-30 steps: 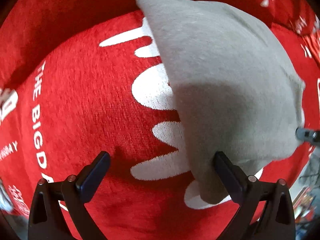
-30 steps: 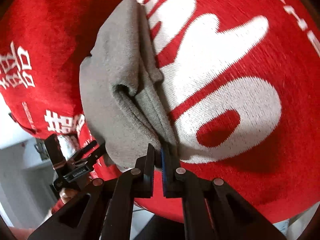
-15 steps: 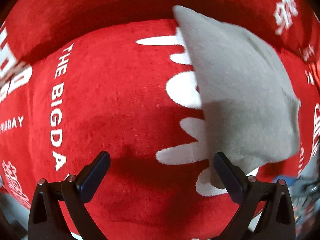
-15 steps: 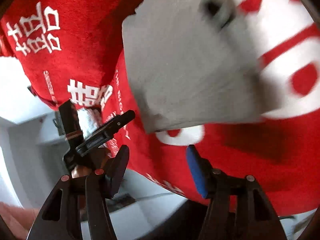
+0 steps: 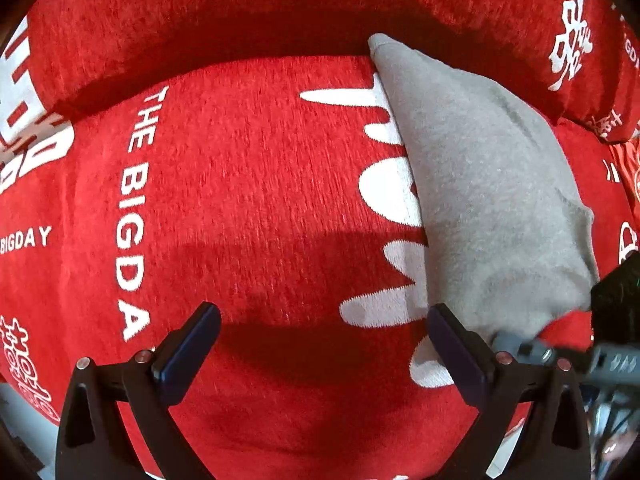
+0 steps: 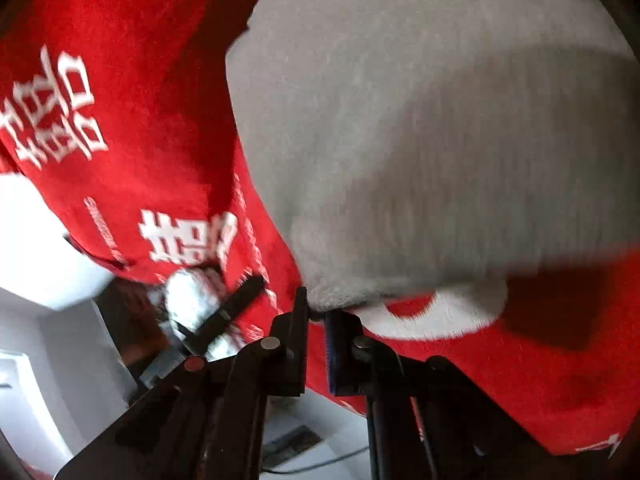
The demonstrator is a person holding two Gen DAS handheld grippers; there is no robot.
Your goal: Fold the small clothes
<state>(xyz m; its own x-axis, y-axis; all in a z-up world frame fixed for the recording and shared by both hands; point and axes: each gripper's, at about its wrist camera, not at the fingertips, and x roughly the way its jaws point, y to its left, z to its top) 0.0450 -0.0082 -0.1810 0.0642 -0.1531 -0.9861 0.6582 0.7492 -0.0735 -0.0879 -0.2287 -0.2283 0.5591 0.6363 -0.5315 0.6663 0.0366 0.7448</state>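
A small grey garment (image 5: 492,204) lies folded on a red sofa cover with white lettering (image 5: 248,208). My left gripper (image 5: 324,344) is open and empty, with its right finger (image 5: 460,352) beside the garment's near corner. In the right wrist view the grey garment (image 6: 420,120) fills the upper right. My right gripper (image 6: 316,316) is closed to a narrow gap on the garment's near left corner. The right gripper also shows at the right edge of the left wrist view (image 5: 560,350), at the garment's near edge.
The red sofa backrest (image 5: 280,8) rises behind the seat. The seat's front edge (image 6: 280,320) drops to a pale floor (image 6: 60,360) in the lower left of the right wrist view. The left gripper shows there (image 6: 216,320).
My right gripper let go of the garment, opened, then closed again on its near corner. My left gripper stayed open and shifted left, away from the garment.
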